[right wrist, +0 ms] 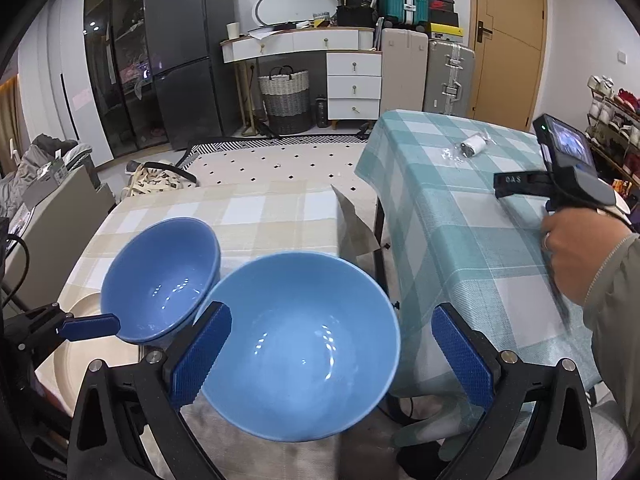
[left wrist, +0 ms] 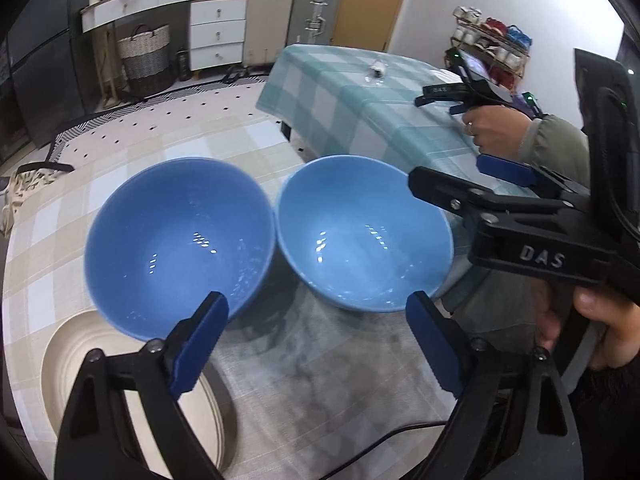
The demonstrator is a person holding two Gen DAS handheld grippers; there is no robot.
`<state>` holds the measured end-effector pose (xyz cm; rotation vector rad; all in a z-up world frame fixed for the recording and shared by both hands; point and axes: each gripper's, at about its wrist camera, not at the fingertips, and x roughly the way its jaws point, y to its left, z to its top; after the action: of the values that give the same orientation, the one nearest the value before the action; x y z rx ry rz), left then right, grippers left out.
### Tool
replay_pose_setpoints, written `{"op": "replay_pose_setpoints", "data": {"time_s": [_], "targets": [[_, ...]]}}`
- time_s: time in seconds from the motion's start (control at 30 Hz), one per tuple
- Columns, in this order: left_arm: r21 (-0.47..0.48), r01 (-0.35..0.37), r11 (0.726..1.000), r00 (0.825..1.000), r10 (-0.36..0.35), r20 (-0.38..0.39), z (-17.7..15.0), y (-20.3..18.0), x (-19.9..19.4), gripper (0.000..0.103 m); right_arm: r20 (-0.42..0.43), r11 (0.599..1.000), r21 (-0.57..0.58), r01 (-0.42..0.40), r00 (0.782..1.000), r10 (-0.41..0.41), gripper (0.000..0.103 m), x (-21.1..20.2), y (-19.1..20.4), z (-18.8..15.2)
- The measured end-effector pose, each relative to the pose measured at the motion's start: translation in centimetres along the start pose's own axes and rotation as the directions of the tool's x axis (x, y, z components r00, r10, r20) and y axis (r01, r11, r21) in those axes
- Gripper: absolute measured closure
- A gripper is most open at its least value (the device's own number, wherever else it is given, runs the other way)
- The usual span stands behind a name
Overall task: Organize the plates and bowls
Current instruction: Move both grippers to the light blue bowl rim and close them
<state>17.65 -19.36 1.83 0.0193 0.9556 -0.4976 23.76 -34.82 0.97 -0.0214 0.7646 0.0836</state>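
A: Blue pads, both tongs spread: left gripper (left wrist: 316, 332) grips nothing, right gripper (right wrist: 332, 344) straddles the lighter bowl's (right wrist: 300, 344) rim unpinched.

B: Darker bowl (left wrist: 180, 240) touches it rim to rim, overlapping the cream plate (left wrist: 80, 352) on the beige checked cloth (left wrist: 224, 136), clear beyond.

"DAS" on right claw (left wrist: 440, 184) body; same on another person's claw (left wrist: 424, 98).

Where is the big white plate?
In the left wrist view, the cream plate lies bottom left on the beige checked tablecloth, just beside the darker blue bowl.
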Motion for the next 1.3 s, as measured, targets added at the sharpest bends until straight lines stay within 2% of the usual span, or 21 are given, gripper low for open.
{"op": "replay_pose_setpoints", "data": {"time_s": [0.13,0.27,0.57,0.7,0.93,1.1,1.3], "targets": [[-0.018,0.049,0.999,0.998,-0.049,-0.031,0.0,-0.3,0.6,0.041,0.000,1.000,0.024,0.004,1.000,-0.004,0.001,0.3,-1.2,-0.1],[-0.045,0.089,0.995,0.995,-0.091,-0.047,0.0,-0.5,1.2,0.041,-0.010,0.999,0.034,0.000,1.000,0.000,0.001,0.8,-1.9,-0.2],[-0.072,0.043,0.996,0.995,-0.049,-0.083,0.3,-1.0,3.3,0.042,-0.072,0.999,0.034,-0.002,0.997,0.005,0.003,3.2,-2.4,-0.9],[-0.096,0.027,0.995,0.996,-0.036,-0.086,0.6,-0.6,4.1,0.042,-0.108,0.998,0.068,0.013,0.994,-0.006,0.023,4.4,-3.5,-1.2],[-0.112,0.003,0.994,0.995,-0.014,-0.095,1.2,0.0,5.2,0.043,-0.134,0.996,0.086,0.025,0.991,-0.014,0.038,5.4,-4.7,-1.7],[-0.119,-0.012,0.993,0.993,-0.003,-0.121,1.3,0.5,6.3,0.050,-0.163,0.997,0.065,0.034,0.986,-0.023,0.057,6.3,-4.6,-2.0],[-0.117,-0.018,0.993,0.992,0.003,-0.130,1.3,0.8,6.7,0.062,-0.201,0.999,0.033,0.031,0.979,-0.023,0.072,7.0,-3.6,-2.4]]}}
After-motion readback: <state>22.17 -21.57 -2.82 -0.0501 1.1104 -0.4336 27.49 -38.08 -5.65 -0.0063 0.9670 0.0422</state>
